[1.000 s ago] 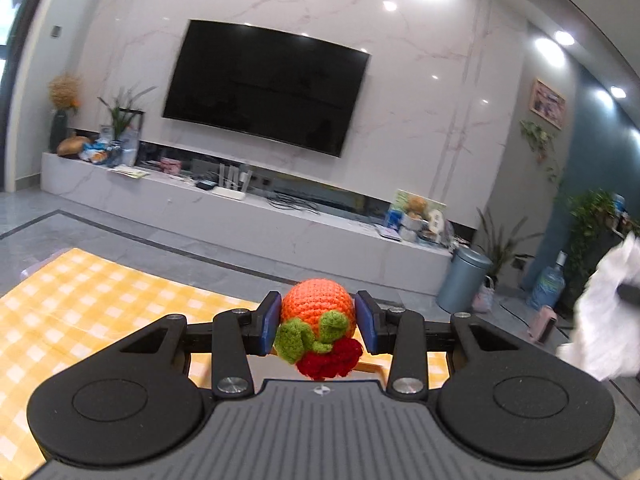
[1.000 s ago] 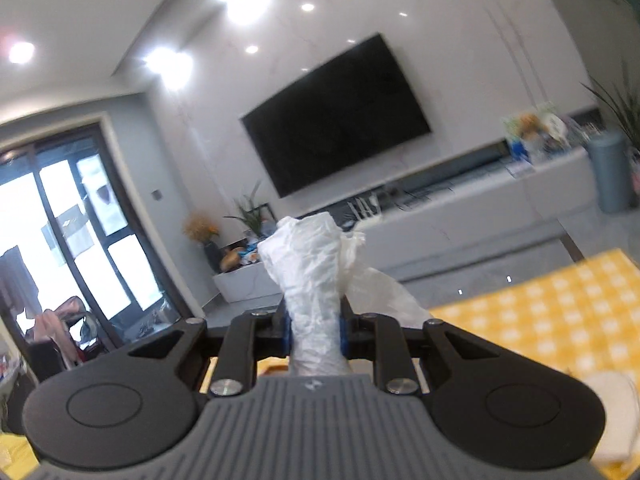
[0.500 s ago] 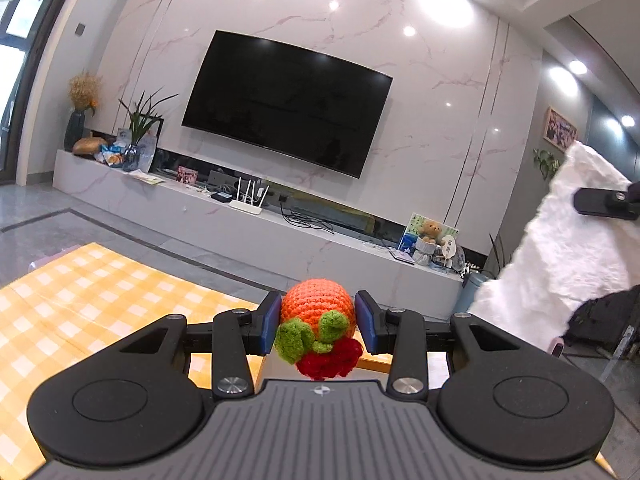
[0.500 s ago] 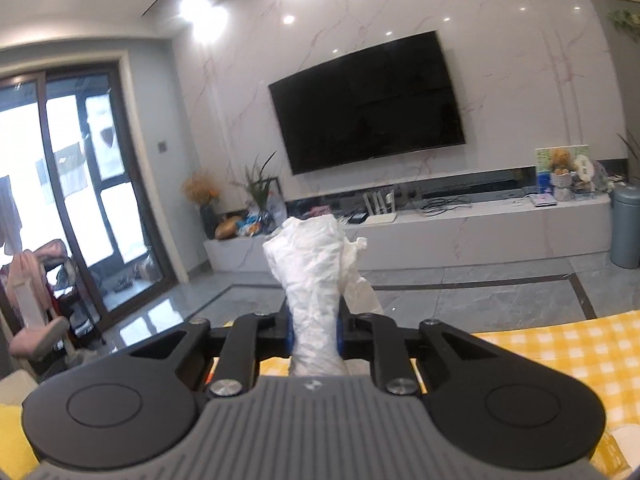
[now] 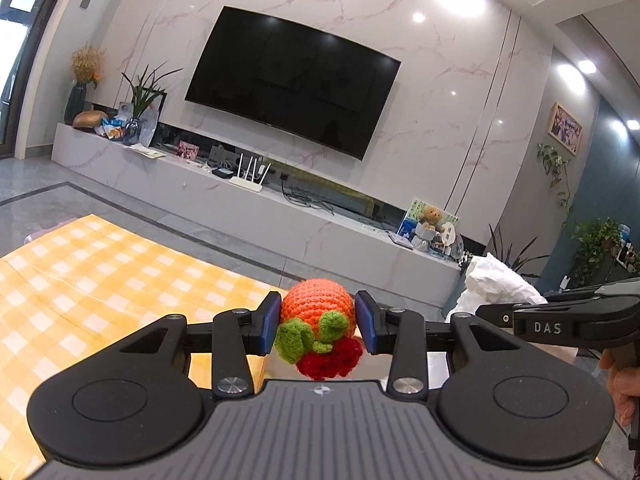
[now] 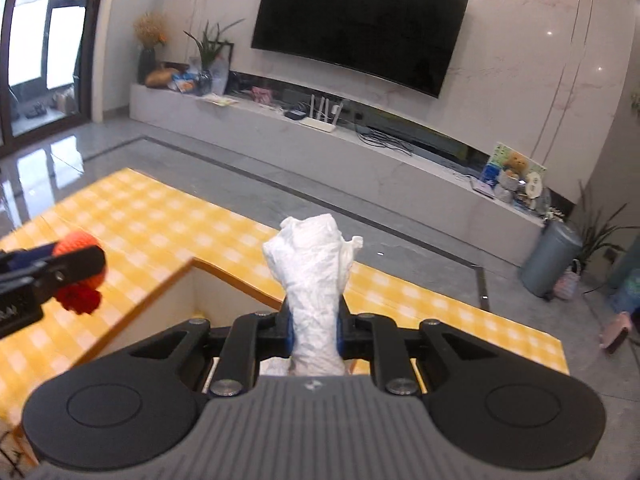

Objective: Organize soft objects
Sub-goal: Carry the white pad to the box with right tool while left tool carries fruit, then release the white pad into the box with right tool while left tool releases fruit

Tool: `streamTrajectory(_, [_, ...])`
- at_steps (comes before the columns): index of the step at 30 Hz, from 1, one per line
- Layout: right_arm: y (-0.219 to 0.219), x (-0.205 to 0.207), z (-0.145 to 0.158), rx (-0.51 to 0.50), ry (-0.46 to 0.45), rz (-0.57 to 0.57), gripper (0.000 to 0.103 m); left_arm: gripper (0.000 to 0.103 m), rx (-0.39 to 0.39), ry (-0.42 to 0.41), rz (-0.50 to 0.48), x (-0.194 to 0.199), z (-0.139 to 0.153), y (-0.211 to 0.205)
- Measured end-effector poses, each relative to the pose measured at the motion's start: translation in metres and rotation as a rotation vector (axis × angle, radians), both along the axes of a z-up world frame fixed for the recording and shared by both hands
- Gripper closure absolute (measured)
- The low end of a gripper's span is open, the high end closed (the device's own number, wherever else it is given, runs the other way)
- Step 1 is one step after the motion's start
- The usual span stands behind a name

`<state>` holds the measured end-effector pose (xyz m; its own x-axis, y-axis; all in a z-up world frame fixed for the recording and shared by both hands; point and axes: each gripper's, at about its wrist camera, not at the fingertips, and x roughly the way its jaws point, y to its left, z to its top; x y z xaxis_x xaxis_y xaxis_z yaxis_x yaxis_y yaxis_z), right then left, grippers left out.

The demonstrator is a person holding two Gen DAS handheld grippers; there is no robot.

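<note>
My left gripper is shut on an orange crocheted toy with green leaves and a red tuft, held in the air above the yellow checked tablecloth. My right gripper is shut on a crumpled white cloth that sticks up between the pads. The white cloth also shows at the right of the left wrist view, and the orange toy at the left of the right wrist view. A recessed white-walled opening with a wooden rim lies in the table under the right gripper.
Beyond the table's far edge are a grey tiled floor, a long marble TV bench under a wall TV, a grey bin and potted plants at the right. A hand holds the right gripper.
The right gripper has tilted down, so the table and its opening come into view. The white cloth has dropped lower beside the left gripper. Both grips are unchanged.
</note>
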<state>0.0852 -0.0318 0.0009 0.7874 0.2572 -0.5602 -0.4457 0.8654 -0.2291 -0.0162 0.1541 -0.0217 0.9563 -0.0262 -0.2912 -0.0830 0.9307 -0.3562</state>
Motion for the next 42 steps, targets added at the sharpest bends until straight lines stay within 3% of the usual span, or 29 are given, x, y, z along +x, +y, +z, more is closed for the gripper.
streamTrajectory(4, [0.004, 0.004, -0.021, -0.06, 0.03, 0.007, 0.086, 0.058, -0.013, 0.013, -0.005, 0.003, -0.001, 0.001])
streamTrajectory(8, [0.019, 0.034, -0.069, -0.042, 0.219, 0.021, 0.086, 0.058, -0.007, 0.017, -0.012, 0.002, -0.003, 0.0])
streamTrajectory(14, [0.038, 0.082, -0.142, -0.101, 0.418, -0.036, 0.087, 0.057, -0.013, 0.038, -0.013, 0.008, -0.006, 0.0])
streamTrajectory(17, [0.053, 0.096, -0.166, -0.176, 0.489, -0.047, 0.086, 0.057, -0.023, 0.047, -0.014, 0.01, -0.007, 0.002])
streamTrajectory(19, [0.063, 0.1, -0.171, -0.2, 0.475, -0.06, 0.086, 0.057, -0.015, 0.05, -0.009, 0.01, -0.008, 0.002])
streamTrajectory(21, [0.071, 0.1, -0.177, -0.273, 0.48, -0.058, 0.079, 0.057, -0.006, 0.054, -0.003, 0.011, -0.009, 0.001])
streamTrajectory(22, [0.074, 0.098, -0.179, -0.301, 0.473, -0.059, 0.069, 0.057, -0.003, 0.056, 0.0, 0.01, -0.009, 0.001])
streamTrajectory(23, [0.076, 0.095, -0.178, -0.323, 0.45, -0.065, 0.052, 0.057, -0.004, 0.056, 0.001, 0.01, -0.01, 0.002])
streamTrajectory(27, [0.077, 0.073, -0.156, -0.297, 0.396, -0.002, 0.03, 0.057, -0.019, 0.05, 0.003, 0.008, -0.009, 0.006])
streamTrajectory(29, [0.08, 0.06, -0.142, -0.323, 0.356, 0.024, 0.009, 0.058, -0.023, 0.045, 0.003, 0.007, -0.008, 0.007])
streamTrajectory(30, [0.081, 0.053, -0.134, -0.342, 0.312, 0.035, 0.008, 0.057, -0.024, 0.042, 0.004, 0.006, -0.008, 0.007])
streamTrajectory(33, [0.08, 0.032, -0.109, -0.392, 0.205, 0.091, 0.007, 0.057, -0.027, 0.04, 0.013, 0.006, -0.008, 0.009])
streamTrajectory(36, [0.075, 0.026, -0.093, -0.366, 0.199, 0.134, 0.009, 0.057, -0.05, 0.045, 0.01, 0.007, -0.008, 0.011])
streamTrajectory(37, [0.073, 0.027, -0.091, -0.344, 0.216, 0.139, 0.018, 0.057, -0.058, 0.047, 0.009, 0.008, -0.009, 0.012])
streamTrajectory(38, [0.072, 0.03, -0.093, -0.325, 0.254, 0.139, 0.034, 0.057, -0.063, 0.049, 0.008, 0.009, -0.009, 0.012])
streamTrajectory(40, [0.075, 0.044, -0.108, -0.317, 0.359, 0.161, 0.058, 0.057, -0.061, 0.051, 0.008, 0.008, -0.01, 0.012])
streamTrajectory(42, [0.077, 0.054, -0.127, -0.325, 0.44, 0.183, 0.062, 0.057, -0.051, 0.055, 0.009, 0.009, -0.011, 0.011])
